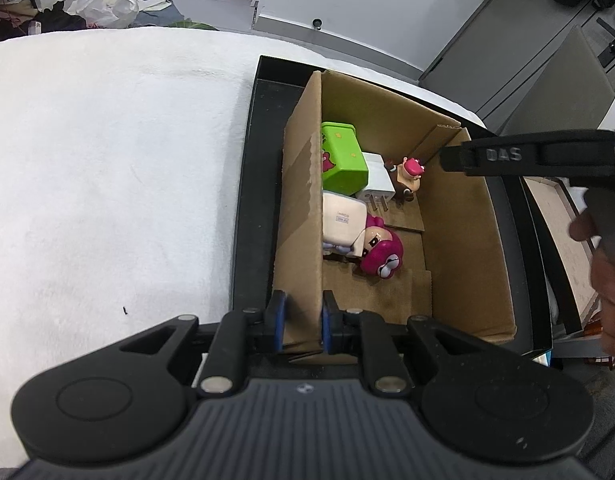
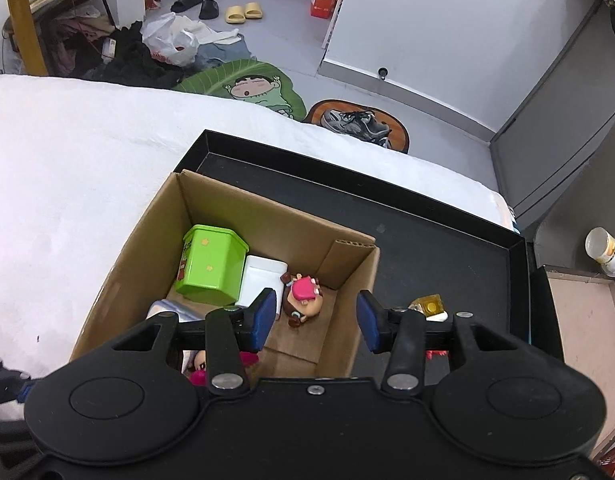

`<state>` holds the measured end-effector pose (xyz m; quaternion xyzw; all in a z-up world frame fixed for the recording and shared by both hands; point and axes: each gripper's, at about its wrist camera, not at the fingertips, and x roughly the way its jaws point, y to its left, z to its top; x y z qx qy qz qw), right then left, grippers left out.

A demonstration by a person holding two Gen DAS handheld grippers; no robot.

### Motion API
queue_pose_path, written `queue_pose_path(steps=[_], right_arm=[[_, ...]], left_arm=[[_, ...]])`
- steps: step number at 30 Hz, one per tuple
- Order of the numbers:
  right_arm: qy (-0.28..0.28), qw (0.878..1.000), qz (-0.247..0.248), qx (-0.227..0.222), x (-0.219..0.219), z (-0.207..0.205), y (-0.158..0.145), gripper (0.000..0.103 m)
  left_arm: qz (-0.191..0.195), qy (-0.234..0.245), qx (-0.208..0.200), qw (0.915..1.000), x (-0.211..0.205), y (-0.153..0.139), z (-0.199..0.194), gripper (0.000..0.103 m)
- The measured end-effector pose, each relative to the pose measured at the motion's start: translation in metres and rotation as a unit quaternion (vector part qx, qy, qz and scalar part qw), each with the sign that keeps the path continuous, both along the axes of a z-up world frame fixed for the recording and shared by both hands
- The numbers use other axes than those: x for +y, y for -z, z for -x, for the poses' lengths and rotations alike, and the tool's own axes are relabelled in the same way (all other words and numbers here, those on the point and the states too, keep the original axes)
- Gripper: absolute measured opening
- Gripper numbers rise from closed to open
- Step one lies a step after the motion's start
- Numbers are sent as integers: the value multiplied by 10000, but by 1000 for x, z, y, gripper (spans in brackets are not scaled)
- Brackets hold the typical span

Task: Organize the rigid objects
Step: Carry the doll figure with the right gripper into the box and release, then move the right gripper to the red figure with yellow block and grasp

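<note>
Toys packed in cardboard box (image 2: 267,220) beneath empty, parted right gripper (image 2: 316,322); left gripper (image 1: 303,320) clamps its near wall; yellow item (image 2: 427,304) right of the right gripper remains outside

A cardboard box (image 2: 339,280) stands in a shallow tray (image 2: 447,240), against the tray's nine-o'clock side; the tray lies on a bed (image 2: 67,168). In the right wrist view, a lidded tin (image 2: 211,268) lies tipped in the box toward ten o'clock. A plug adapter (image 2: 261,284) lies just beside it at its three o'clock, and a small figurine (image 2: 303,300) lies beside the adapter, further toward three o'clock. In the left wrist view, a second adapter block (image 1: 343,220) sits at six o'clock of the tin, with a larger figurine (image 1: 381,254) touching it. A wrapped sweet (image 2: 427,304) lies on the tray at three o'clock of the box.
</note>
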<state>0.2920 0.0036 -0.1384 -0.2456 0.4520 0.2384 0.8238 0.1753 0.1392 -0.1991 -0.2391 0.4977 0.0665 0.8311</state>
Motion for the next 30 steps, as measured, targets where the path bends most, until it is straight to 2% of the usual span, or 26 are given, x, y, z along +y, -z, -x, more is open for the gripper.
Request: queue_pose_path(steps=[15, 24, 30], right_arm=[[97, 9996, -260, -34, -36, 2, -21, 49], [332, 9988, -364, -45, -59, -8, -18, 50], [613, 9955, -650, 311, -76, -24, -7, 50]], left_arm=[[-84, -44, 19, 10000, -3, -3, 1, 16], [-122, -72, 4, 9999, -4, -4, 2, 15], [-168, -53, 17, 9998, -5, -5, 2, 16]])
